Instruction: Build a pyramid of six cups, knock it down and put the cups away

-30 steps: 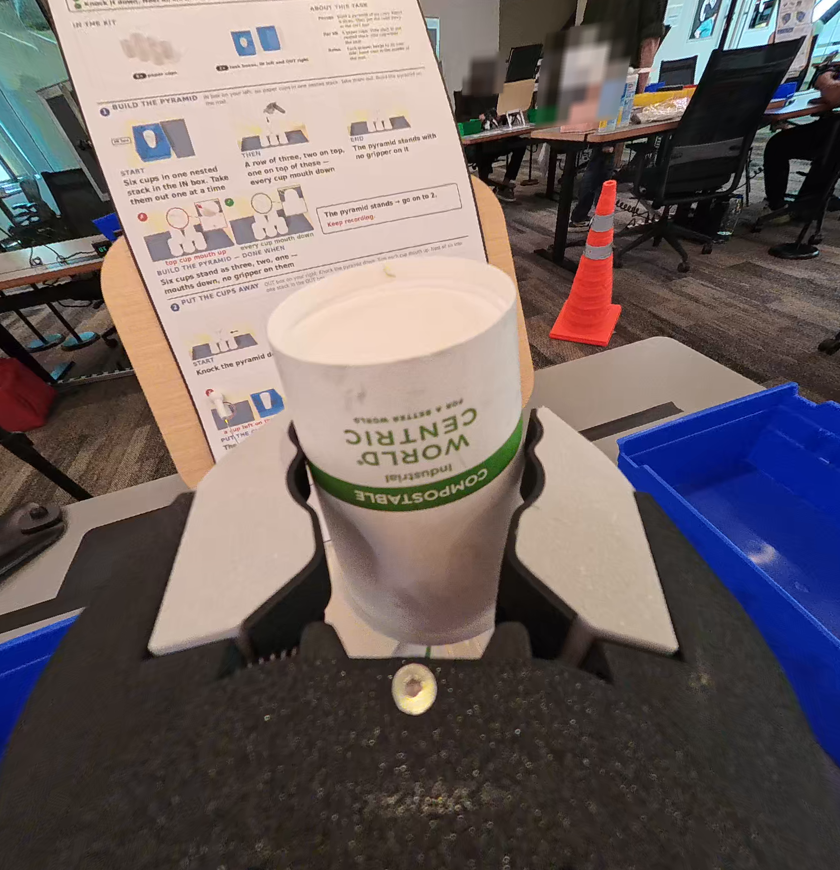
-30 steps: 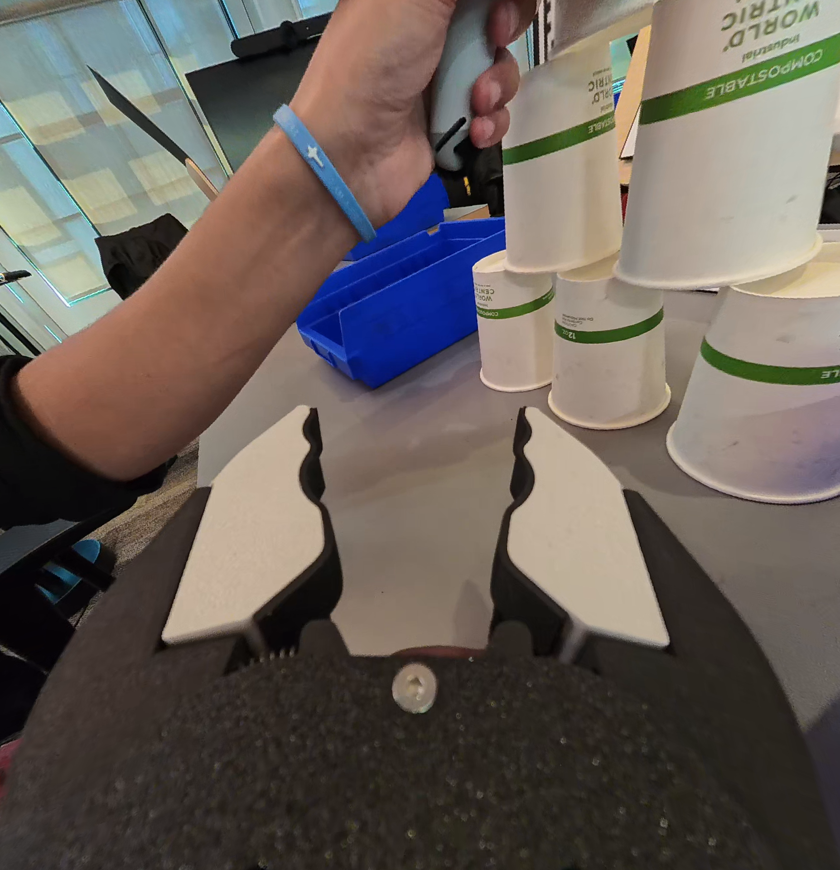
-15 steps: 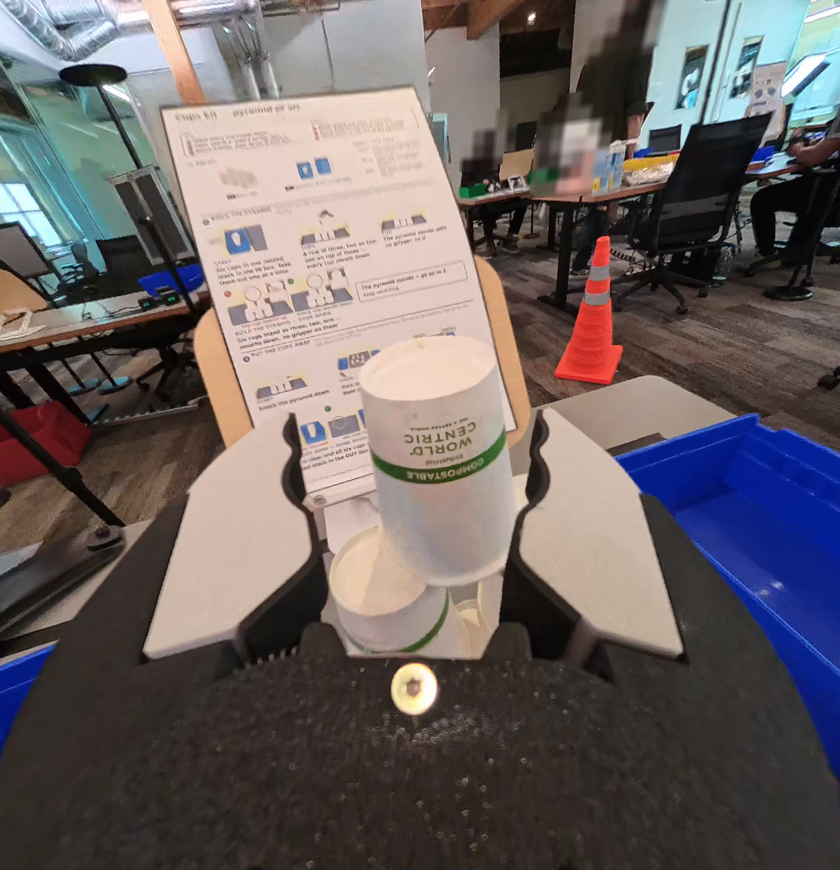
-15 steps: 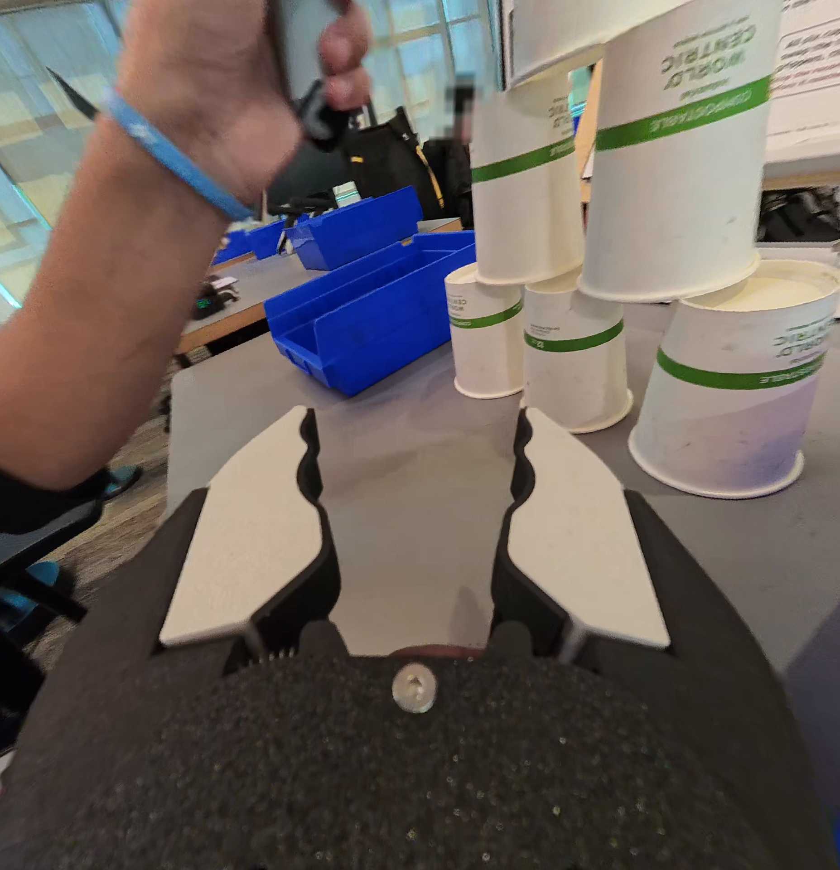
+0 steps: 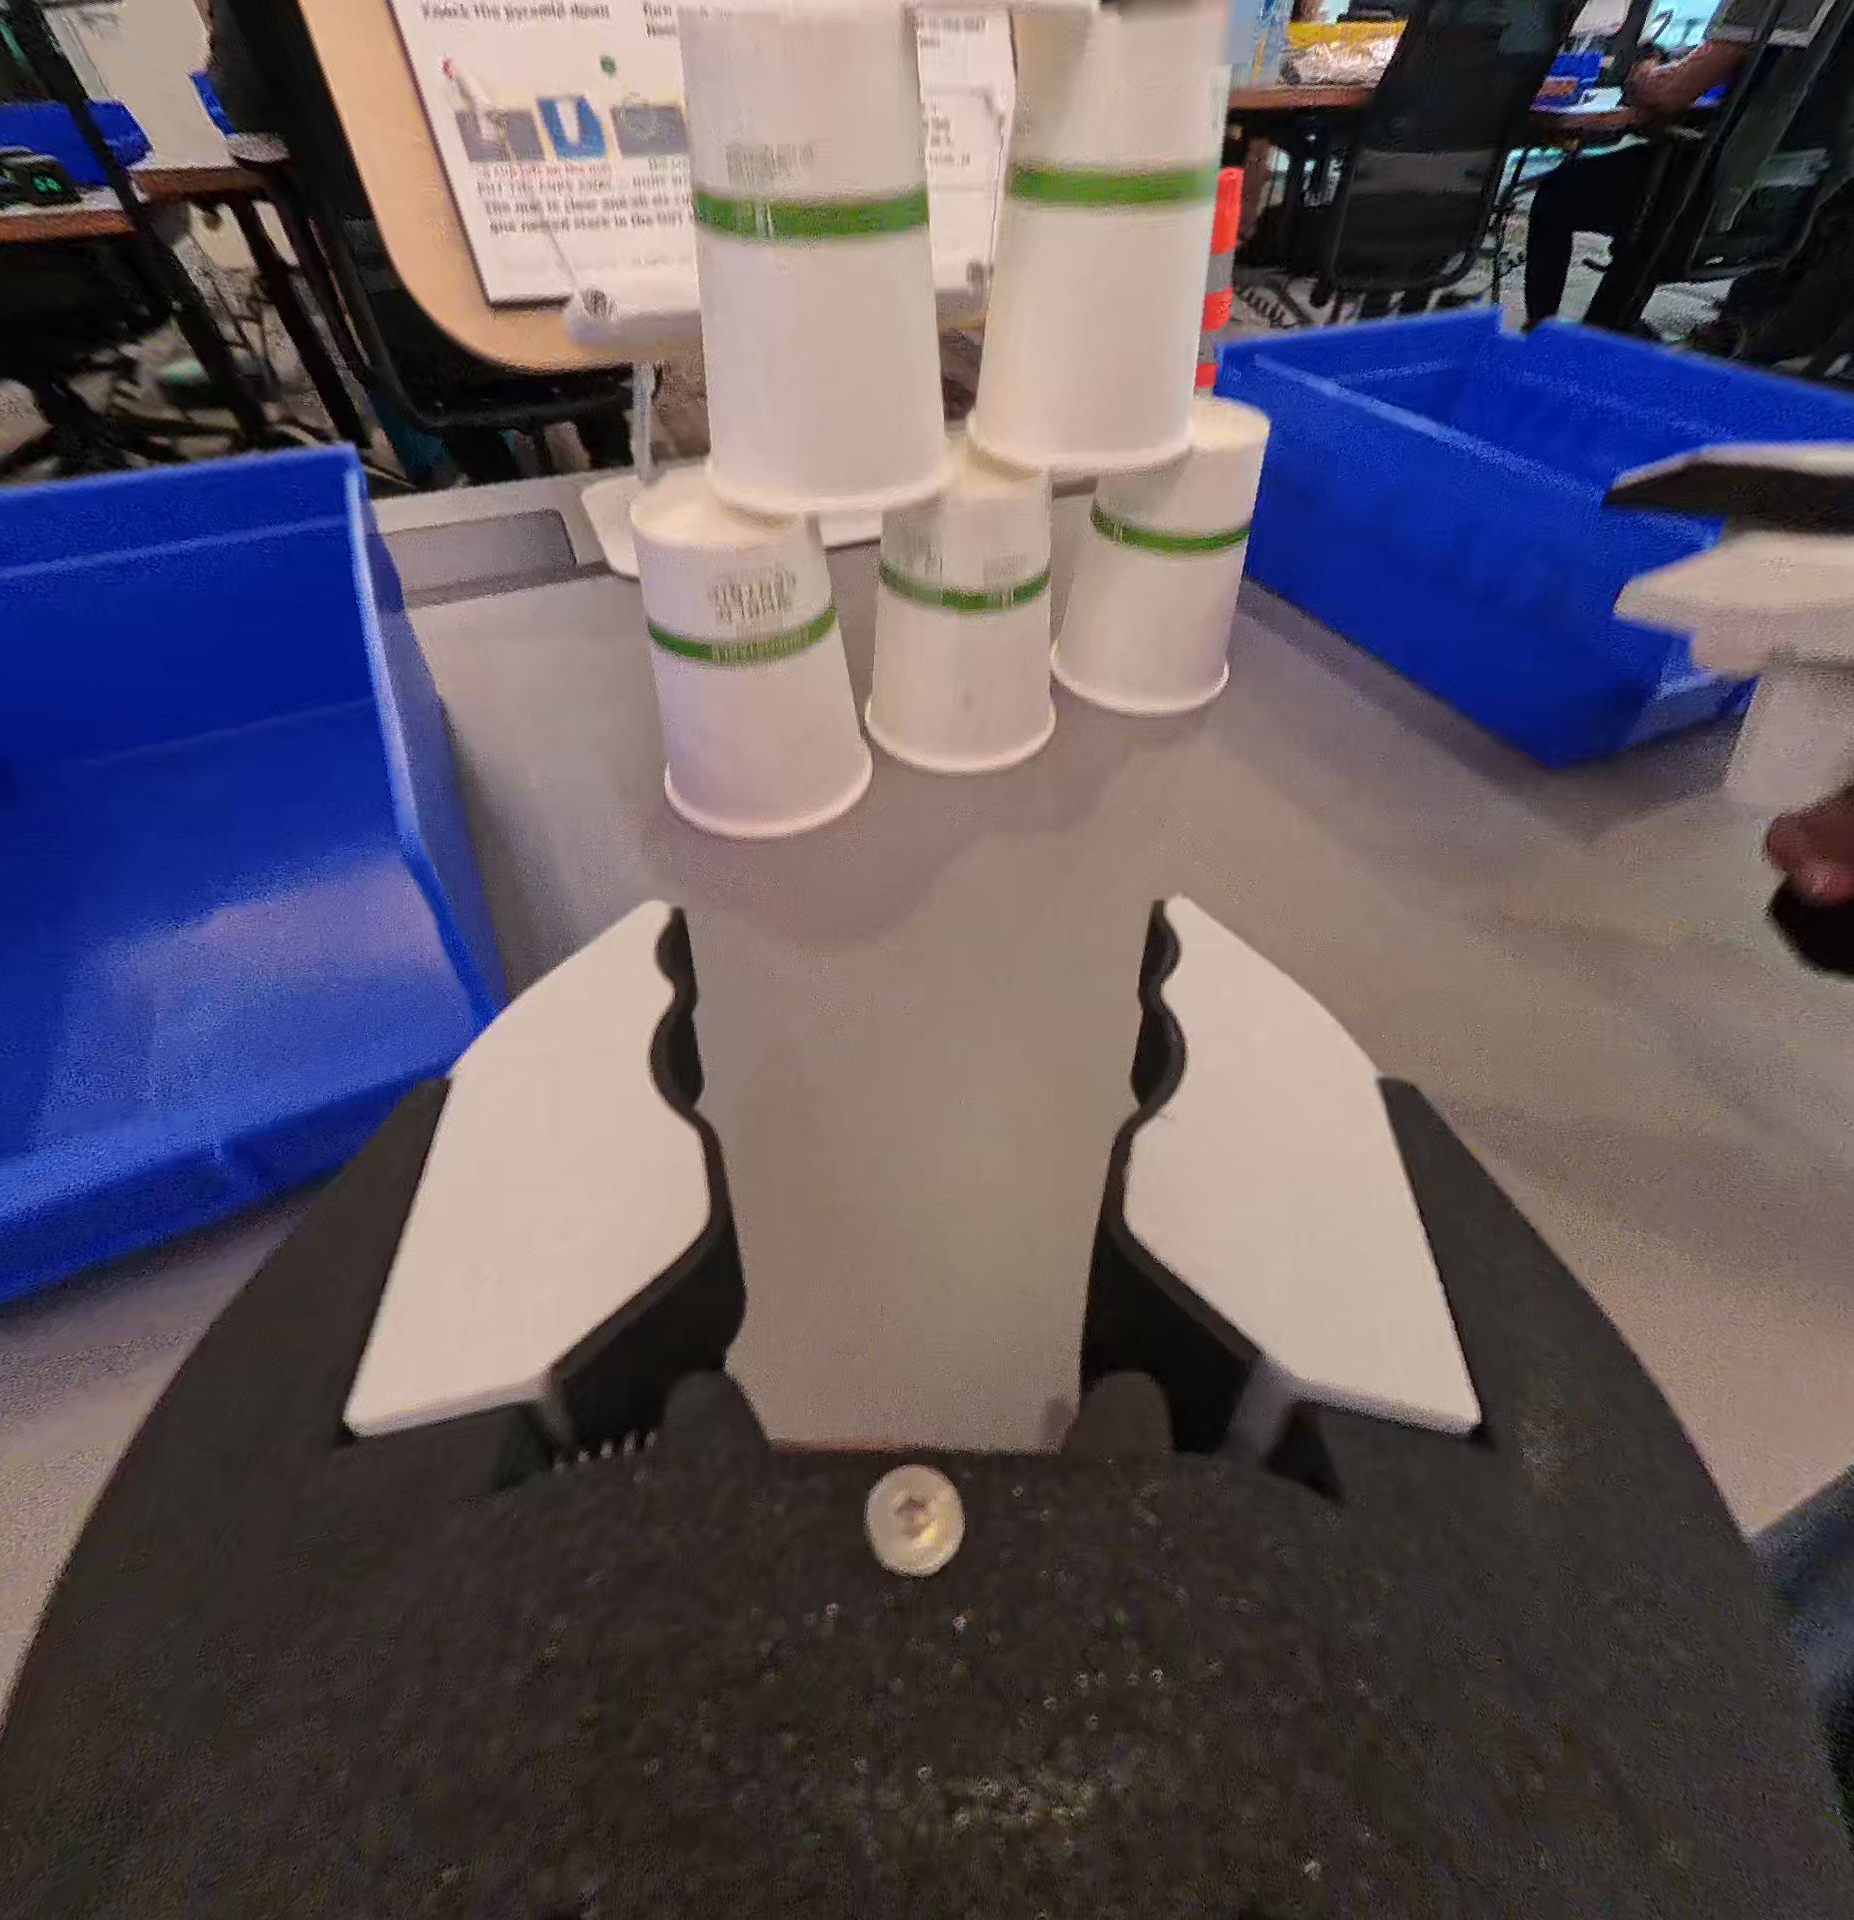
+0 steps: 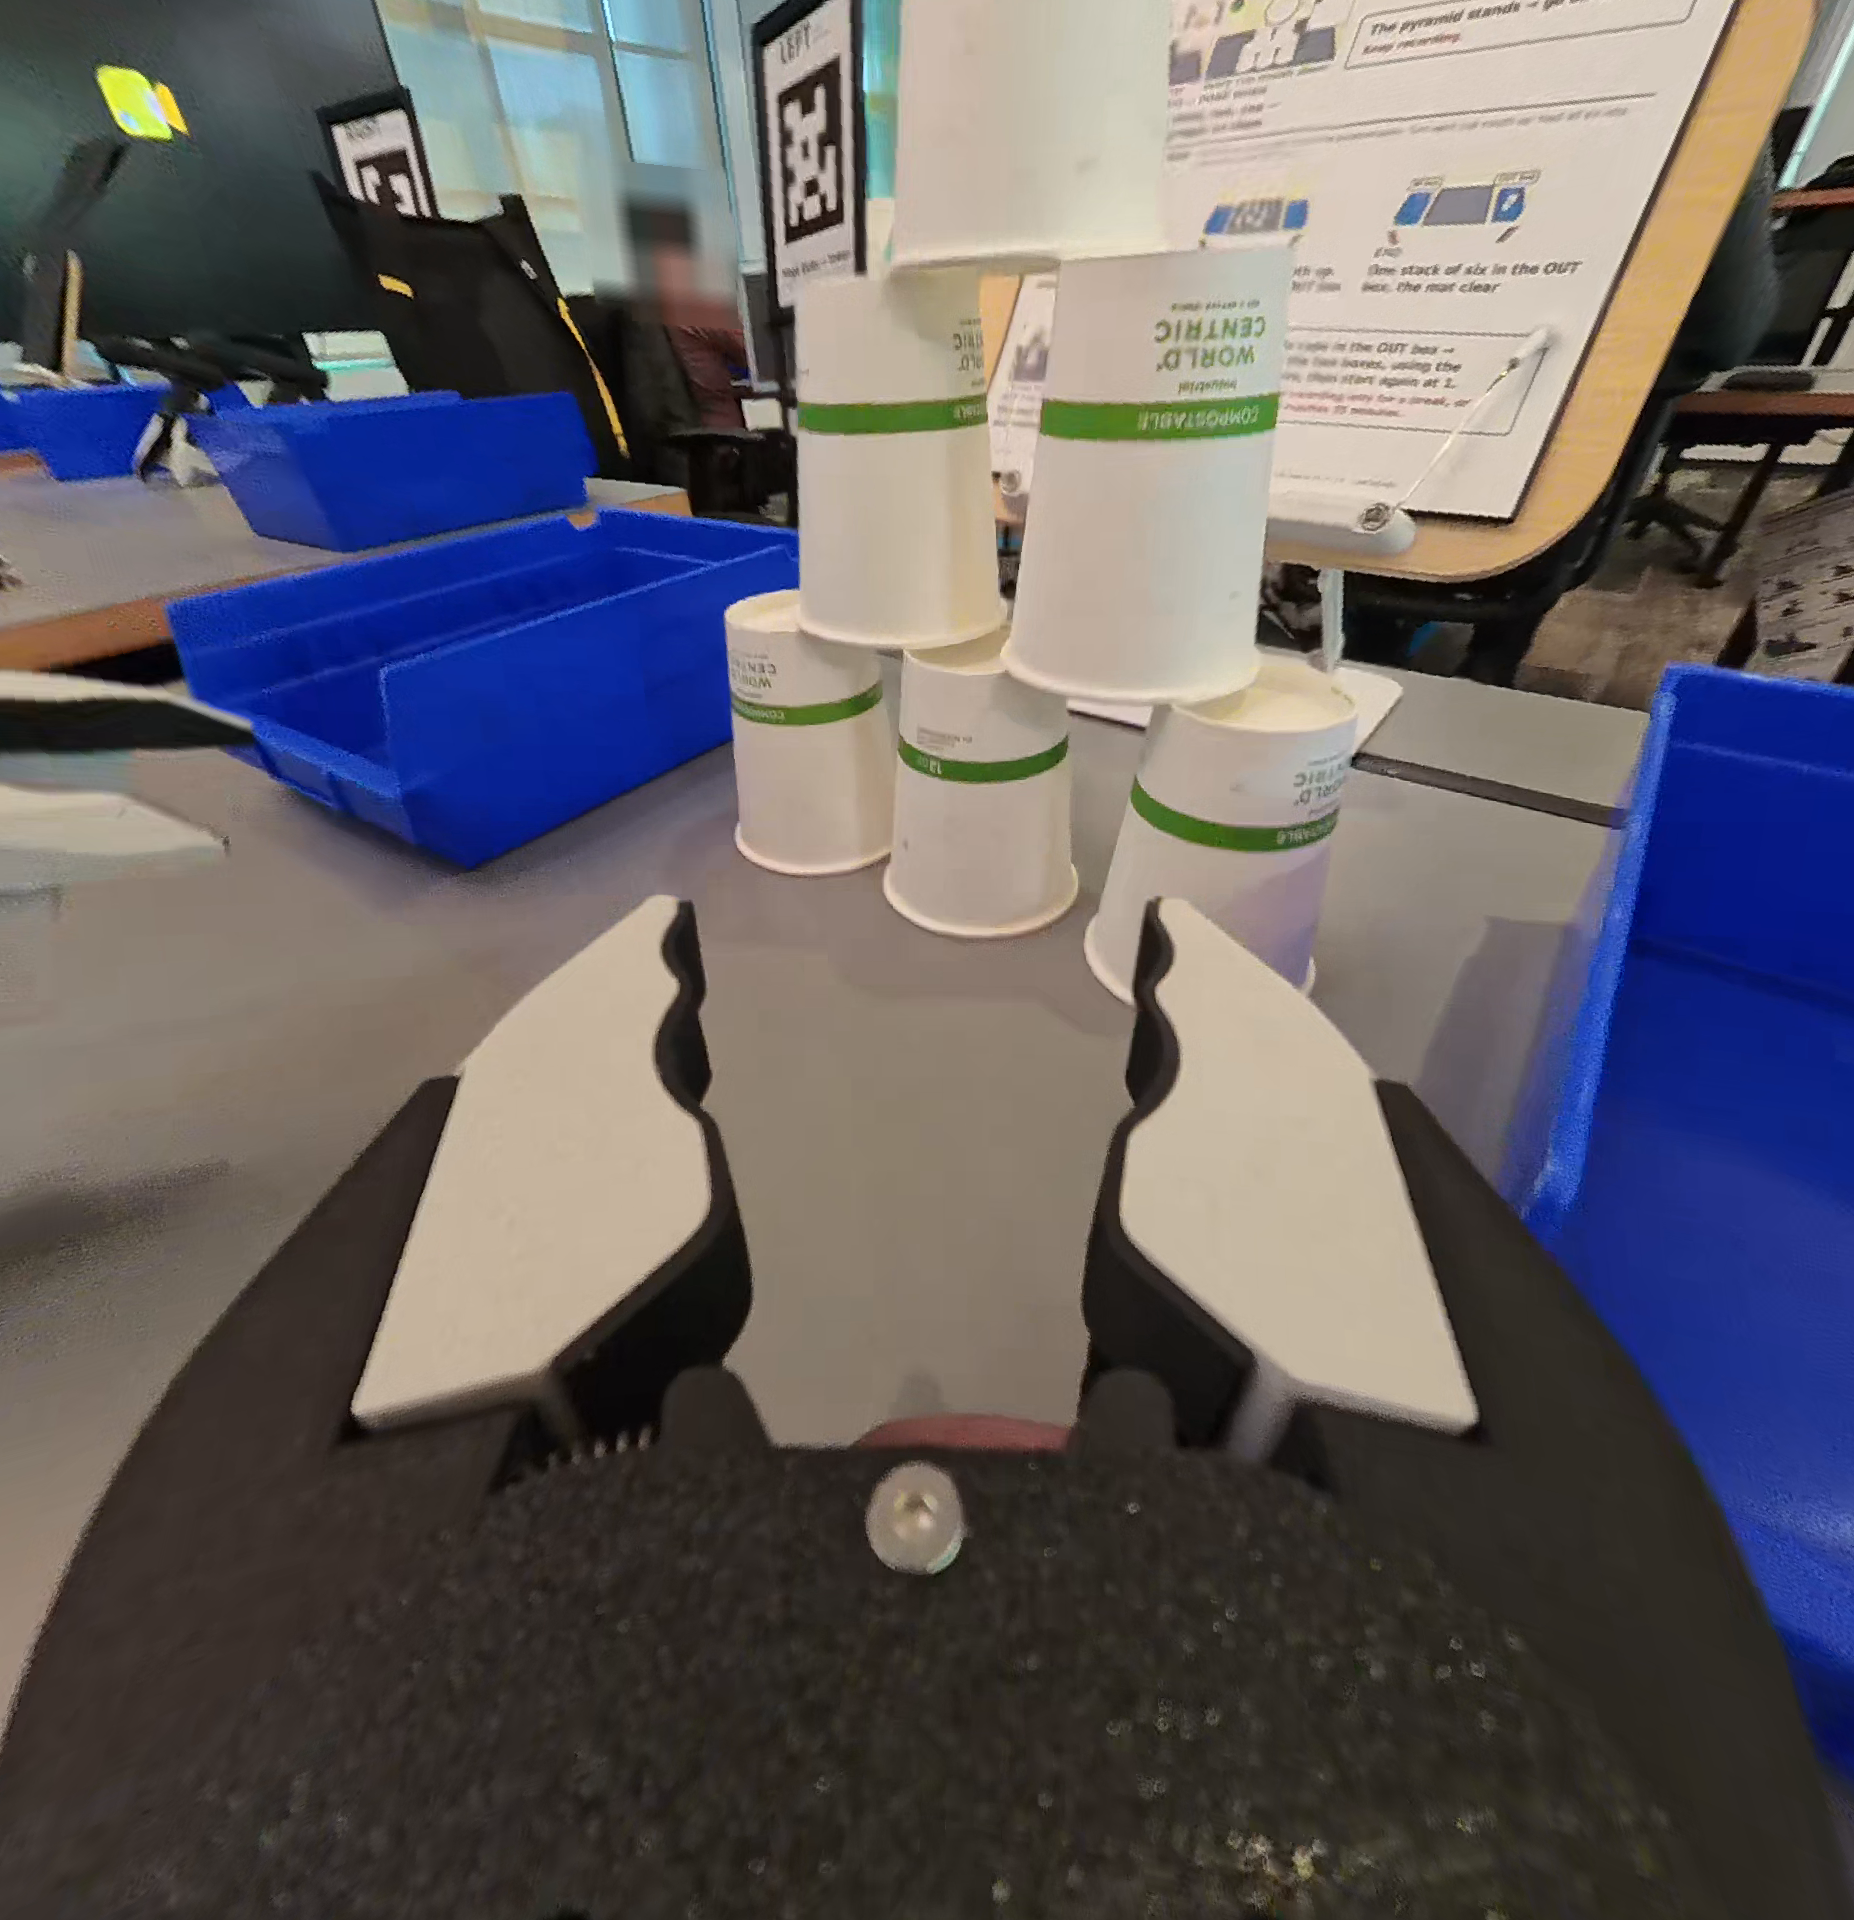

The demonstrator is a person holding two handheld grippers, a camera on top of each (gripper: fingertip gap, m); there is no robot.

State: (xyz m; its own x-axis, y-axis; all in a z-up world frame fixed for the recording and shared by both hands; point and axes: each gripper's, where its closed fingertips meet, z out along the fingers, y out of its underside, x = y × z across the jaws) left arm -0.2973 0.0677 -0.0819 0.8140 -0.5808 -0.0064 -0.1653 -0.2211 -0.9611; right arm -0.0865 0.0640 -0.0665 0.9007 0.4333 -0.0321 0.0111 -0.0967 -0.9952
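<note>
Left hand-held gripper point(image 5: 918, 1023) and right hand-held gripper point(image 6: 918, 1023) both gape wide, empty. Cup pyramid point(image 6: 990, 582) stands on the bench point(image 6: 279, 987); its top cup point(image 6: 1022, 135) is cut off. Left blue bin point(image 5: 175, 831) shows no contents; right blue bin point(image 5: 1474, 499) interior partly hidden.

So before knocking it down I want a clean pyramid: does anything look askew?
Slightly. The bottom row is uneven: the right base cup stands apart from the middle one and nearer the camera. Nothing has toppled.
</note>
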